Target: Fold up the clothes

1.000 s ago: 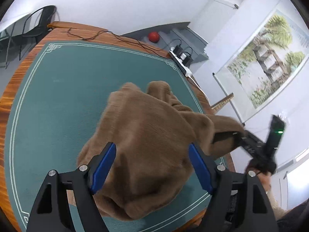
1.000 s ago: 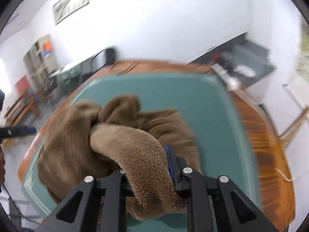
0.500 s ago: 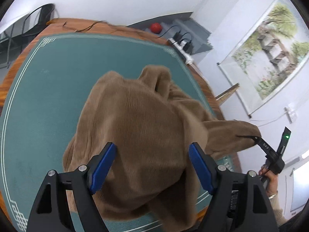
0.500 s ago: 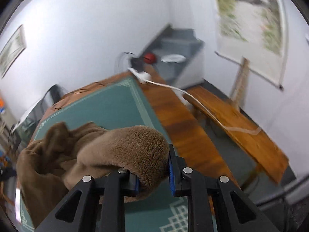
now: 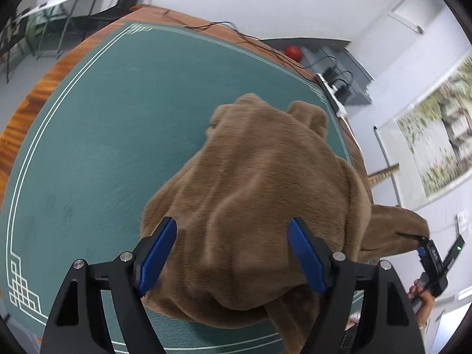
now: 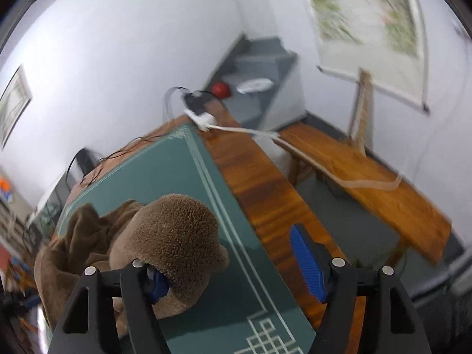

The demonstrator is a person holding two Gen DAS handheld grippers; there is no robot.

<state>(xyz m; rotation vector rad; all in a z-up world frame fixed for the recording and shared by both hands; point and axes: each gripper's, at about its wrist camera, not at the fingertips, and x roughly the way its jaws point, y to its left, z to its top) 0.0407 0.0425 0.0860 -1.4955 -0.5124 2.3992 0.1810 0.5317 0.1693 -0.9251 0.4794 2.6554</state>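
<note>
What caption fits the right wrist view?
Right gripper opening, brown sleeve draped over one finger, above green mat.

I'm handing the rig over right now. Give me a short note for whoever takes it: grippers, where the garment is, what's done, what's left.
Left hand-held gripper: open, over the brown fleece garment, not gripping.
Right hand-held gripper: jaws opening; the sleeve end drapes on its left finger, no longer pinched.
Garment: rumpled heap on the green mat, sleeve reaching past the mat's edge.
Done: no neat fold visible.
Left: spread, fold.
</note>
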